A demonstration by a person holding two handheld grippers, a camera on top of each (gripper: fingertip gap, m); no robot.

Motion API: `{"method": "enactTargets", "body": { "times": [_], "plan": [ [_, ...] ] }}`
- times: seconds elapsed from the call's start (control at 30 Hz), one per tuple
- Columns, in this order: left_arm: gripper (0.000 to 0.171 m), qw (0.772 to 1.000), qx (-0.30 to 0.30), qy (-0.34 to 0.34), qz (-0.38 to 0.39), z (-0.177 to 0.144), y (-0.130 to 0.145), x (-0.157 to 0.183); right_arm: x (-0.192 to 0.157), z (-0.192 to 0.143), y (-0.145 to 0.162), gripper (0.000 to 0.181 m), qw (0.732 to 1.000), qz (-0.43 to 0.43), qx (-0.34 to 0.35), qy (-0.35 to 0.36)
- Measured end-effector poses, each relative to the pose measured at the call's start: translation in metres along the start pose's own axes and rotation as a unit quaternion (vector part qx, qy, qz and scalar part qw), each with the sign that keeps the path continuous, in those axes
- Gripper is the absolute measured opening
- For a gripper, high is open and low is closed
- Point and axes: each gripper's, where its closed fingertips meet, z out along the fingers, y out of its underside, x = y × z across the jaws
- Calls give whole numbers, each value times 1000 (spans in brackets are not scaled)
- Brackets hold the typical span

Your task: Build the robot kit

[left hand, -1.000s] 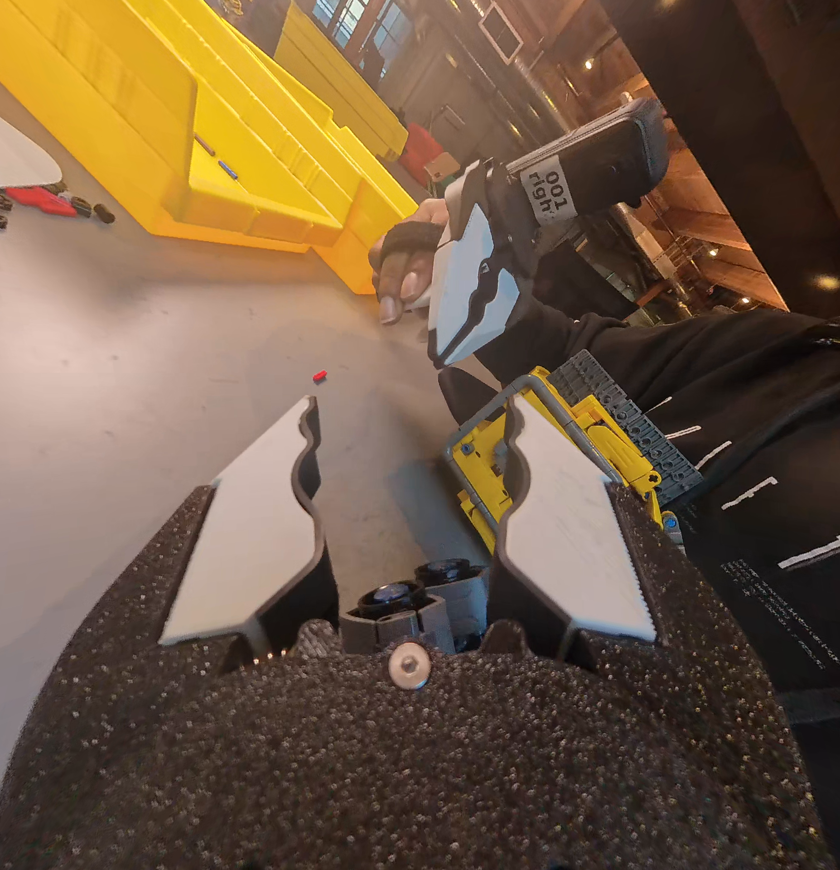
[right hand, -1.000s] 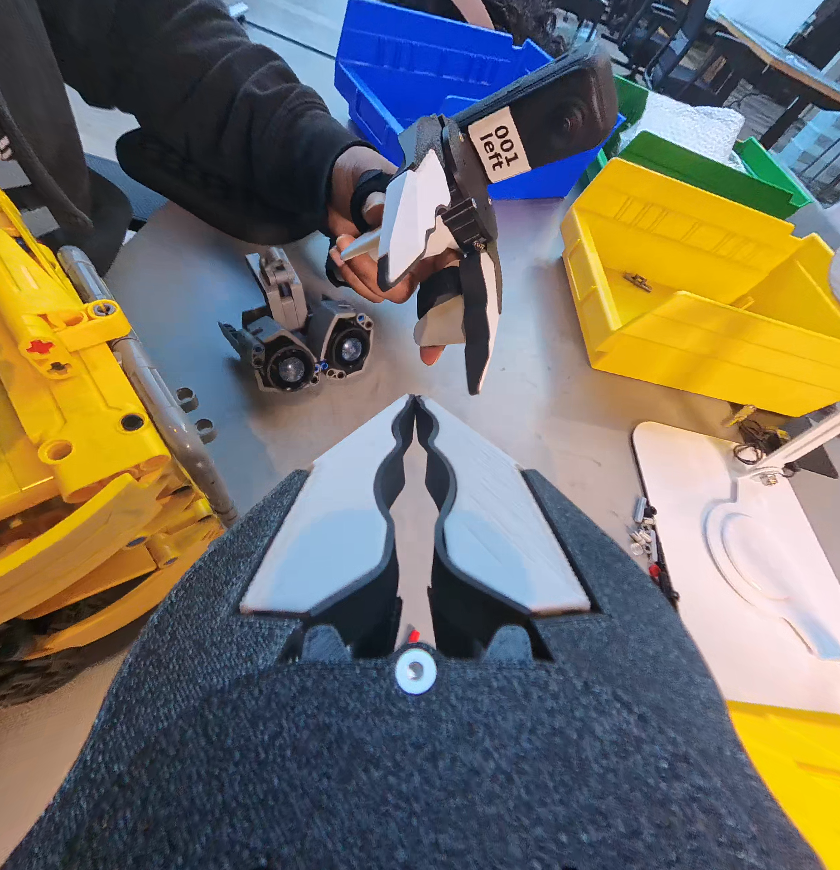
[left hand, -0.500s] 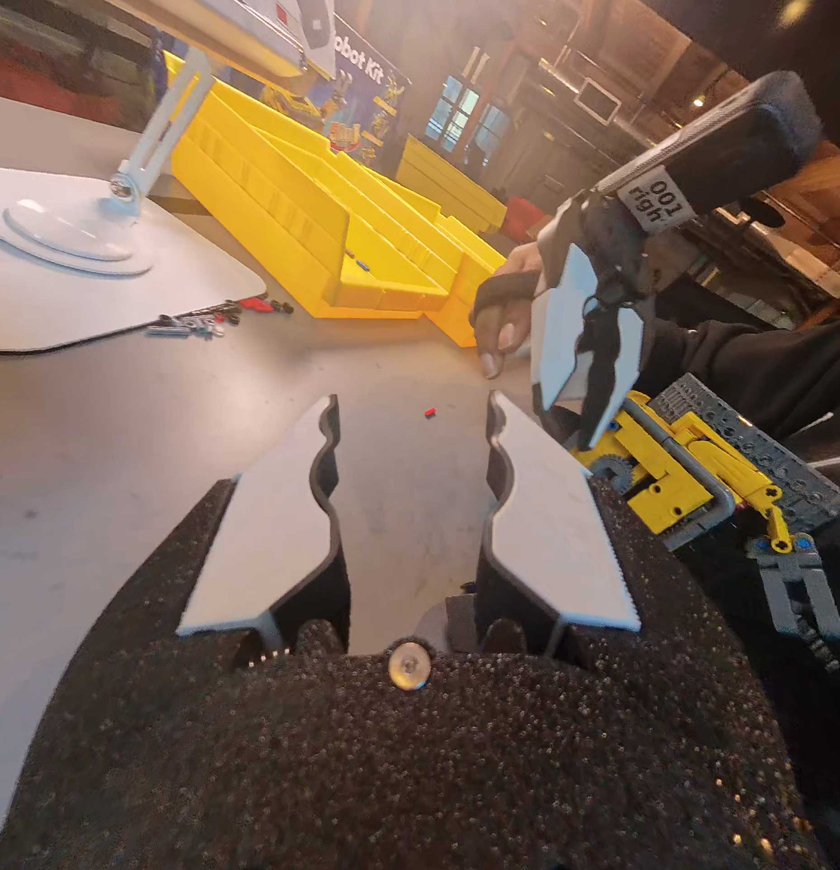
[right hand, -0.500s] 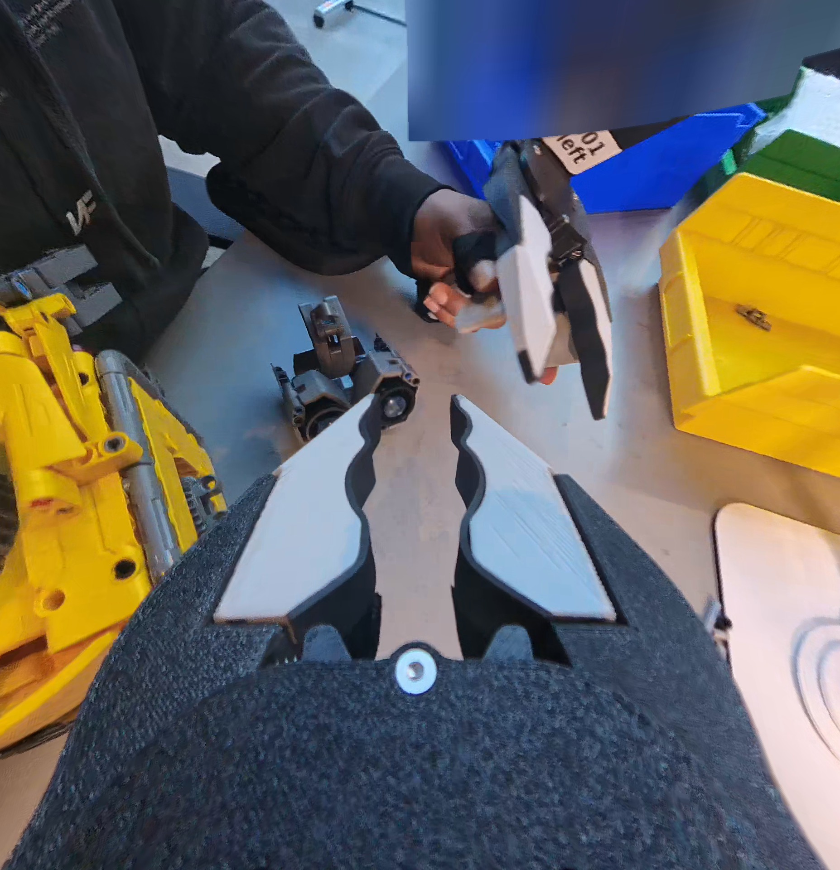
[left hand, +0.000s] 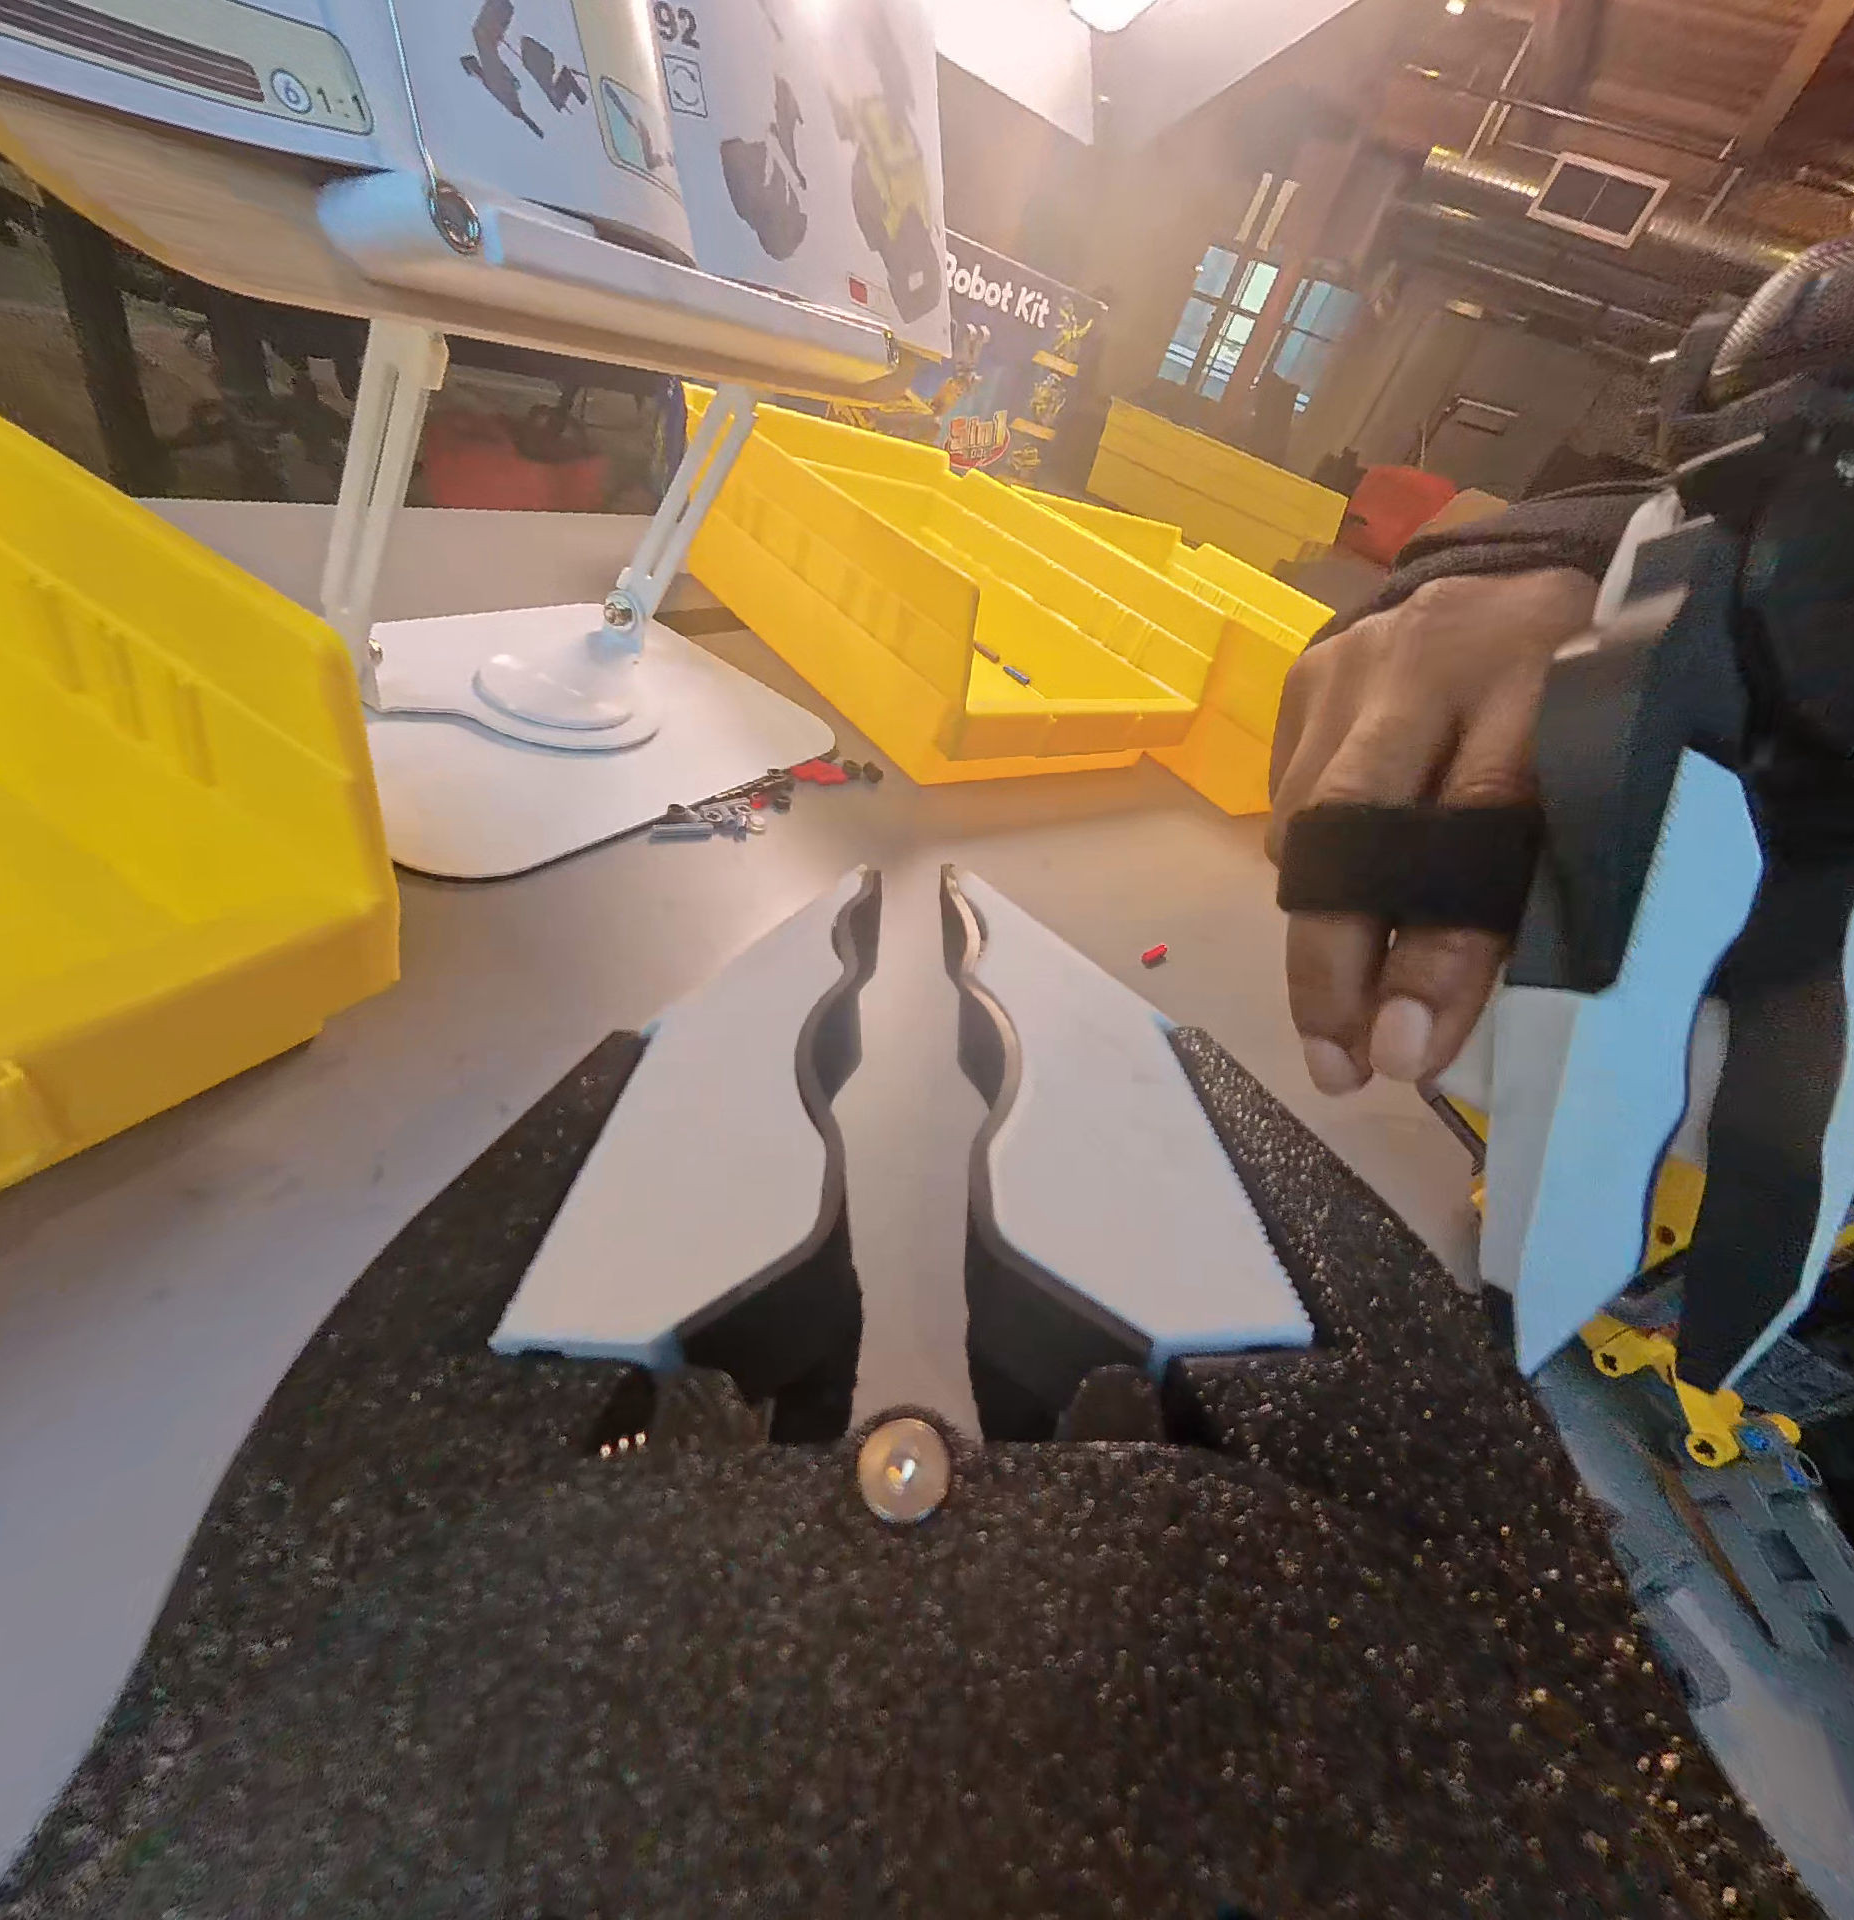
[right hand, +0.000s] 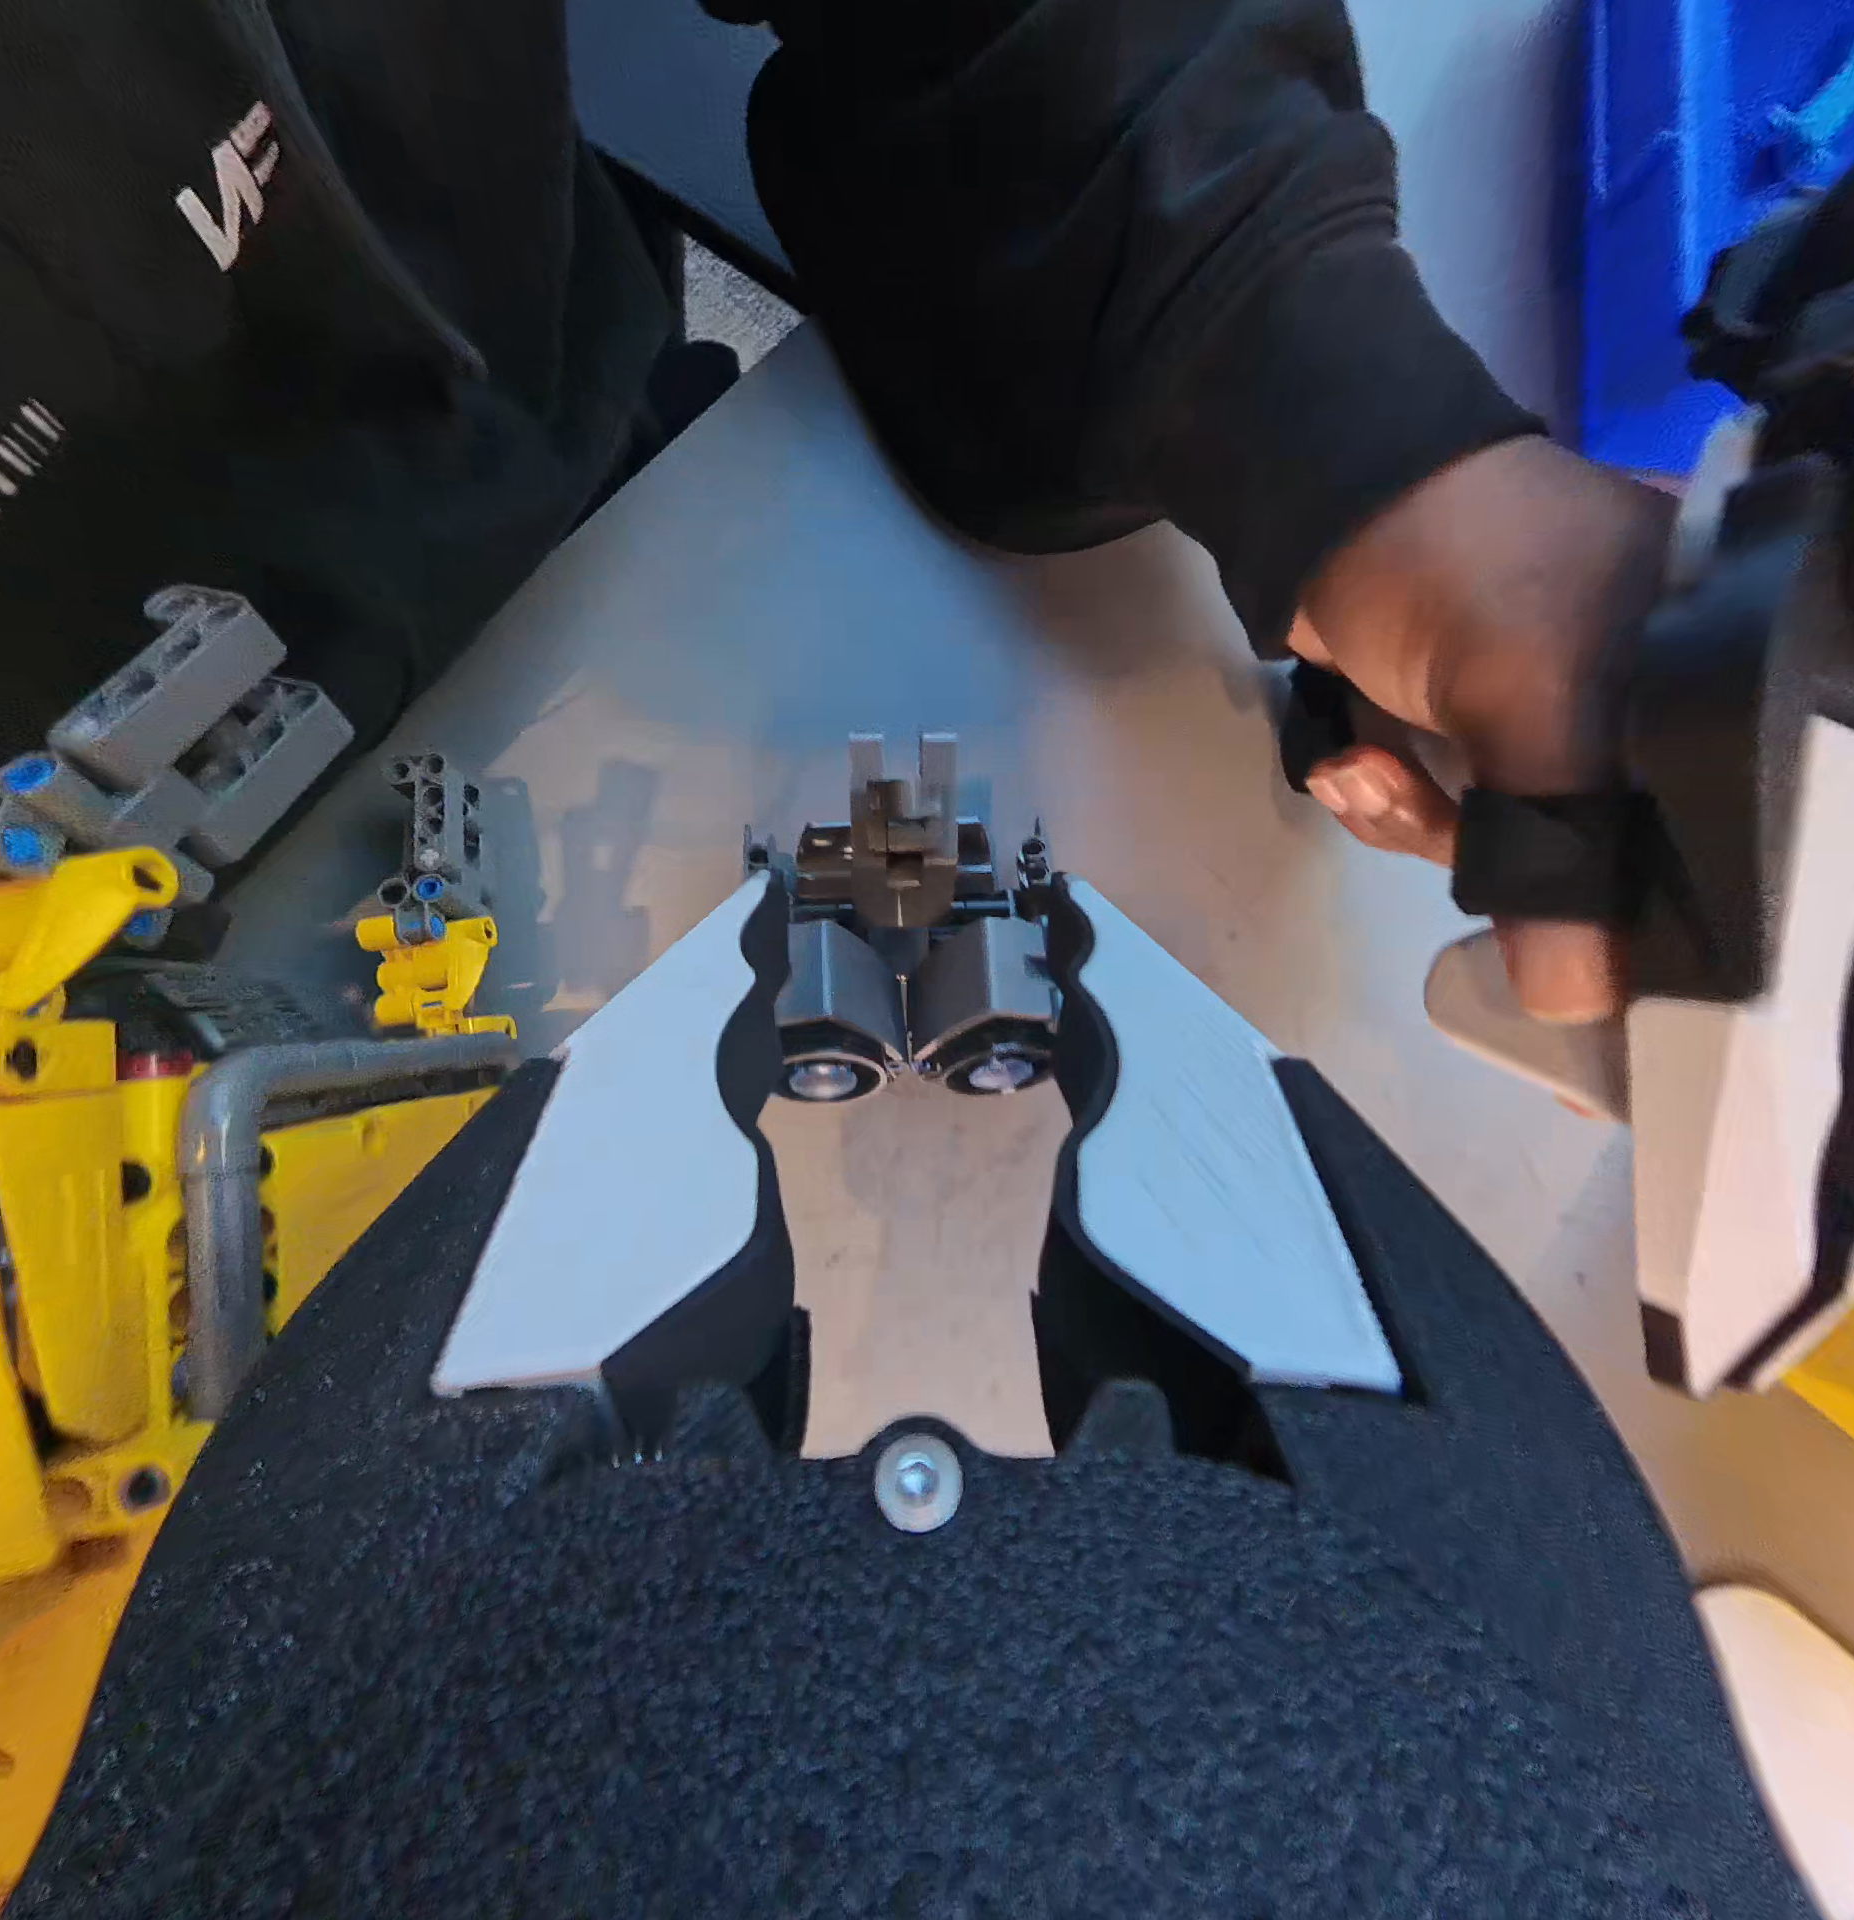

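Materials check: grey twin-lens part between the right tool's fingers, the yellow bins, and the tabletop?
Grey twin-lens part: looks like moulded plastic, matt, with sharp brick-style edges and pin holes; the two round fronts look glossy, possibly clear plastic.
Yellow bins: moulded plastic, semi-gloss, with ribbed walls and a uniform colour.
Tabletop: smooth grey with a soft sheen; laminate or coated metal, cannot tell which.

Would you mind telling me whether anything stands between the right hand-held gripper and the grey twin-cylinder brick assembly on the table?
Nothing visible does. The right hand-held gripper is open, and the grey twin-cylinder assembly already sits between its fingertips on the bare table. The left hand-held gripper is off to the side.
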Motion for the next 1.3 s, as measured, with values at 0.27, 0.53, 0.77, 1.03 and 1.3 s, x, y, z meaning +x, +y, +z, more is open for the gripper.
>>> {"method": "enactTargets", "body": {
  "times": [0.27, 0.53, 0.77, 1.03, 1.3],
  "plan": [
    [28, 1000, 7, 12, -17, 2, 0, 1, -5, 36, 3, 24, 994, -42, -86, -43],
    [54, 997, 40, 48, -45, -3, -13, 10, 17, -20, -3, 24, 997, 42, 35, 56],
    [98, 963, 141, 190, -128, -21, -50, 43, 59, -141, 3, 24, 899, 192, 290, 266],
    [138, 955, 80, 257, -120, 37, -28, 104, 82, -189, 19, 23, 776, 269, 450, 351],
    [105, 961, 129, 212, -120, 58, -67, 81, 83, -189, 24, 24, 745, 276, 494, 353]
  ]
}}
